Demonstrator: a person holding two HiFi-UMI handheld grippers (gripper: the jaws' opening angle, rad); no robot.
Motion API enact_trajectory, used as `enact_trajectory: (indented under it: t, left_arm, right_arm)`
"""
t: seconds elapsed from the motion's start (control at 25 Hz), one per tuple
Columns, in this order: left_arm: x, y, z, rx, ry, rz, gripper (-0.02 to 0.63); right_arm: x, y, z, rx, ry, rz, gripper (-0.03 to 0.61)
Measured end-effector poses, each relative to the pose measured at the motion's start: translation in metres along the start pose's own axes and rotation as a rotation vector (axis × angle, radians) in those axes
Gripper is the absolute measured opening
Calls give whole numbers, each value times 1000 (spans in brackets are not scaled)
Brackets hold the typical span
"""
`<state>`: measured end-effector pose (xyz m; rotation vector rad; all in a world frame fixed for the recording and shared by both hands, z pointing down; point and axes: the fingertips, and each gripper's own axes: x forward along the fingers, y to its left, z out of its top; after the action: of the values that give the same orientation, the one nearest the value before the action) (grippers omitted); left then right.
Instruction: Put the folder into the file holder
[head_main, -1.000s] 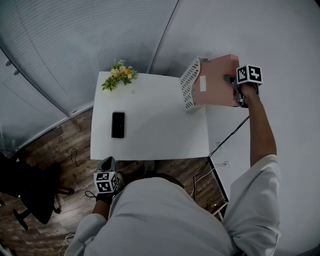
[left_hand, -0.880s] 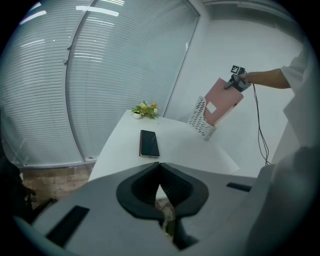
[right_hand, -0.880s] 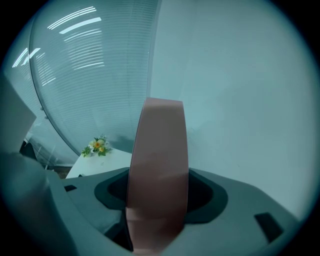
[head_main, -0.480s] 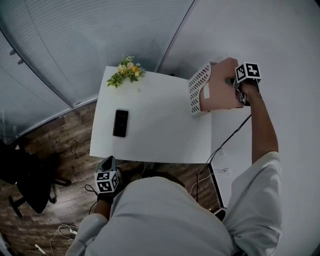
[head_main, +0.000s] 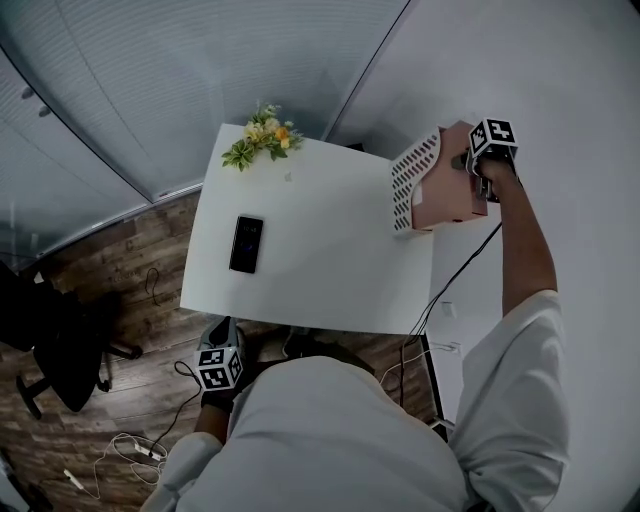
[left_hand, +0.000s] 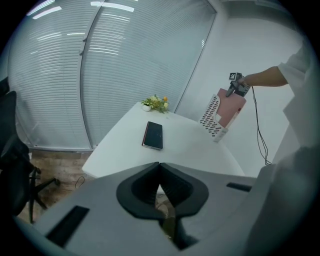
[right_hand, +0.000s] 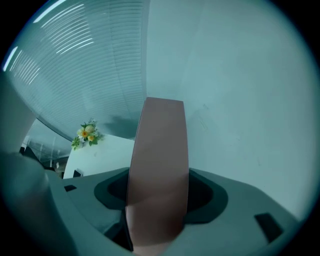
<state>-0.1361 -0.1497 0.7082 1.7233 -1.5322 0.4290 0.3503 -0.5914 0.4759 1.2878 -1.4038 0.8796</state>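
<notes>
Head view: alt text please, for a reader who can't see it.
The right gripper grips a flat pink folder standing in a white perforated file holder at the white table's far right corner. A black phone and a small bunch of flowers sit on the table; the left gripper hangs off its near edge.

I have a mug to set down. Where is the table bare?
Bare: the middle between the phone and the file holder, and the near edge. Crowded: the far right corner, with the folder and right tongs.
</notes>
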Motion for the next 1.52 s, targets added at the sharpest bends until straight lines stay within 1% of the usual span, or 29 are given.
enact_trajectory:
  t: [0.2,0.32,0.48,0.56,0.76,0.96,1.12,1.36,1.52]
  left_arm:
    - [6,2,-11,-32,17,21,8]
    - [5,3,-13,-41,24,23,8]
    - [5,3,-14,-46,27,19,8]
    - [6,4,-12,-45,27,17,8]
    - [6,3,-13,-36,36,3,8]
    - [5,5,-4,-6,22,-16,8]
    - [2,7,6,22,9,-35,8]
    - [-5,8,22,82,-12,-67,8]
    - [-11,5,36,132,-28,-95,8]
  right_arm:
    - [35,-2,0,74,65,7,302]
    - [45,0,-5,127,106,15,302]
    - [53,2,-10,203,116,45,304]
    - [54,5,-9,206,114,47,308]
    - [52,11,-11,161,97,42,321]
    - [30,13,-4,156,14,32,333]
    - [3,12,-2,170,-77,52,333]
    - [-46,22,-8,161,-272,95,327]
    - [-82,37,-30,128,-425,112,287]
